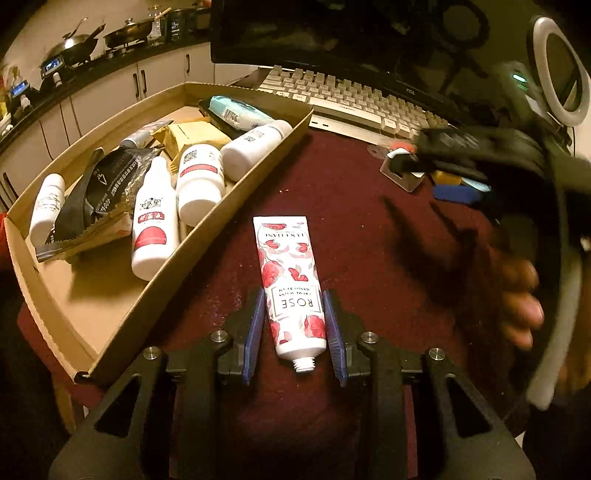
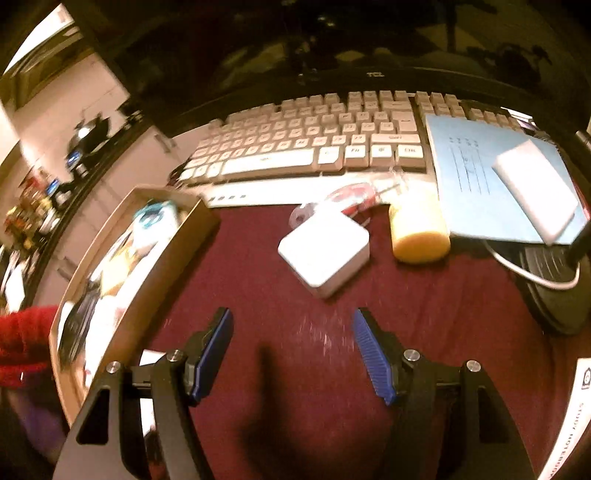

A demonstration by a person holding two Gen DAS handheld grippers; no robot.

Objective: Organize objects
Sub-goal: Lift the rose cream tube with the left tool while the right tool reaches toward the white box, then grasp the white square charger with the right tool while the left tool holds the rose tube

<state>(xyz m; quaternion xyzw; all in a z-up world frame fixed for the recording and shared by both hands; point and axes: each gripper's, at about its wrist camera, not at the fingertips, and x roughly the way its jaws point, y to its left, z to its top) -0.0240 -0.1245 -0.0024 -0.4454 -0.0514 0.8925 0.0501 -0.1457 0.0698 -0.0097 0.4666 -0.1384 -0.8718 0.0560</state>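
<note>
A white tube with red roses, marked ROSE (image 1: 291, 284), lies on the dark red table, its capless neck toward me. My left gripper (image 1: 293, 295) is open with its blue pads (image 1: 255, 325) on either side of the tube's lower half, a small gap on each side. A cardboard tray (image 1: 258, 184) at the left holds several white bottles (image 1: 153, 221) and packets. My right gripper (image 2: 291, 317) is open and empty above the table; it shows blurred in the left wrist view (image 1: 458, 184). A white square box (image 2: 325, 251) and a yellow cylinder (image 2: 419, 236) lie beyond it.
A white keyboard (image 2: 314, 147) and a dark monitor (image 1: 332, 33) stand at the back. A blue sheet (image 2: 476, 177) bears a white block (image 2: 535, 188). A ring light (image 1: 561, 66) stands at the right. The tray (image 2: 173, 251) is left of the right gripper.
</note>
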